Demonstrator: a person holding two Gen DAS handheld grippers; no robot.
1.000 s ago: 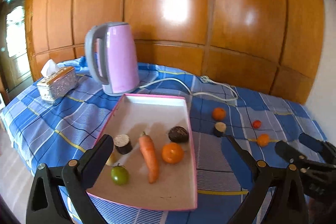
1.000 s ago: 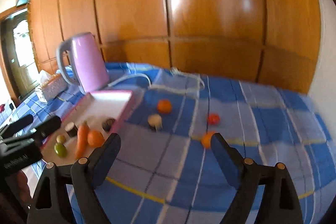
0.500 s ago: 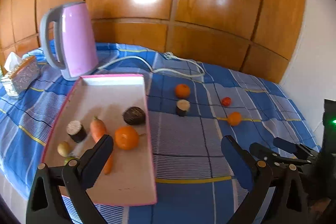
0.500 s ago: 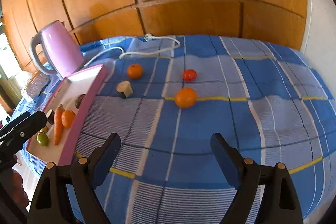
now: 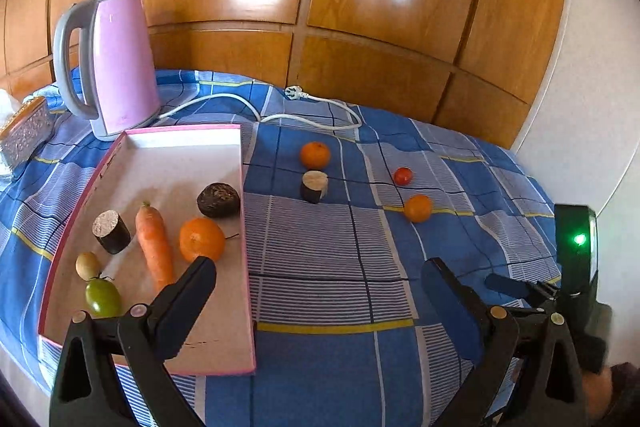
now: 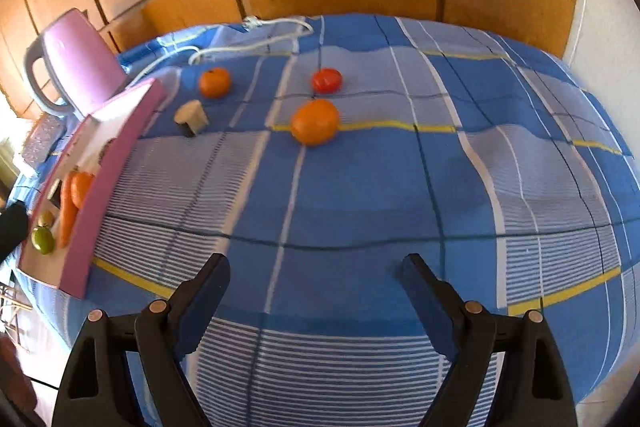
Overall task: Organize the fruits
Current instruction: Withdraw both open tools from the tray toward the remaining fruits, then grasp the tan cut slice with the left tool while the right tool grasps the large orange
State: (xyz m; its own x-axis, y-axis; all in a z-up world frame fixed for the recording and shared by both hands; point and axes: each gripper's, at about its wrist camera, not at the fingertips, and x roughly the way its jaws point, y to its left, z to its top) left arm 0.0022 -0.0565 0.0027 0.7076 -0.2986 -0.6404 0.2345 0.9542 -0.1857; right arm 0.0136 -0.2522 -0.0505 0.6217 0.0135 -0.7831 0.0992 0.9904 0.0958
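A pink-rimmed tray (image 5: 236, 163) (image 6: 120, 143) holds an orange (image 5: 201, 239), a carrot (image 5: 154, 247), a dark round fruit (image 5: 218, 200), a cut dark piece (image 5: 111, 231), a small tan fruit (image 5: 87, 265) and a green tomato (image 5: 102, 297). On the blue checked cloth lie an orange (image 5: 315, 155) (image 6: 215, 82), a cut piece (image 5: 314, 185) (image 6: 191, 115), a red tomato (image 5: 402, 176) (image 6: 327, 80) and a second orange (image 5: 417, 208) (image 6: 315, 121). My left gripper (image 5: 318, 279) is open and empty at the tray's near right corner. My right gripper (image 6: 316, 269) is open and empty, well short of the second orange.
A pink electric kettle (image 5: 114, 63) (image 6: 76, 67) stands behind the tray, its white cord (image 5: 308, 107) trailing across the cloth. A silver tissue box (image 5: 24, 135) sits at far left. Wooden panels back the table. The right gripper's body (image 5: 576, 267) shows at right in the left view.
Both grippers moved forward and tilted down toward the cloth; the loose oranges and tomato now look closer in the right wrist view. No object has moved.
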